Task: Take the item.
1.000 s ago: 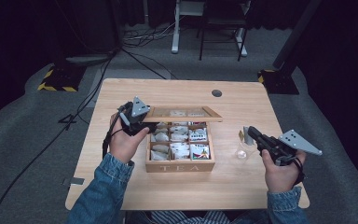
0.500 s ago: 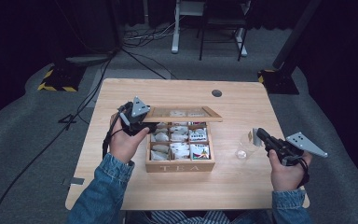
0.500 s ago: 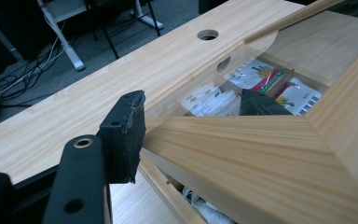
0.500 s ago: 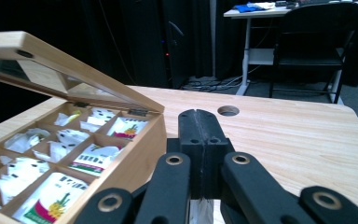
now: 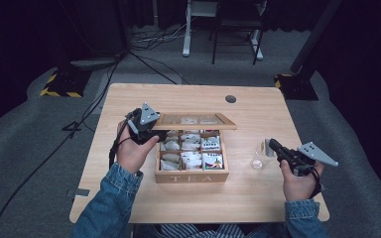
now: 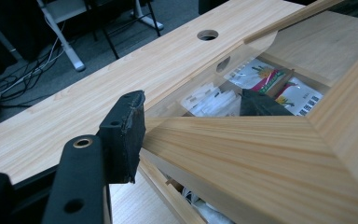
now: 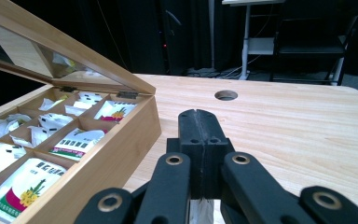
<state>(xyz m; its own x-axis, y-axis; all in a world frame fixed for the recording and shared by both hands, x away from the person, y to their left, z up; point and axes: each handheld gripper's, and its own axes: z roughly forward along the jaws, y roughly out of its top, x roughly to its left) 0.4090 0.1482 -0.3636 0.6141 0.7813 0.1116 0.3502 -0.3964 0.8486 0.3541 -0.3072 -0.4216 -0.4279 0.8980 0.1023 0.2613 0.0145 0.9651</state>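
Observation:
A wooden tea box marked TEA sits mid-table, its compartments full of tea bag packets. Its glass-paned lid is raised. My left gripper is shut on the lid's left frame edge; in the left gripper view one pad lies on the wooden frame and the other jaw shows through the pane. My right gripper is at the right, shut, with a small pale tea bag at its tip above a small clear glass. In the right gripper view a white bag hangs under the shut jaws.
The table has a round cable hole at the back. In the right gripper view the box wall stands just left of my right gripper. Beyond the table are desk legs, cables and dark curtains.
My right gripper has drawn a little to the right and toward the near edge, taking the tea bag with it. The left gripper and the lid have stayed put.

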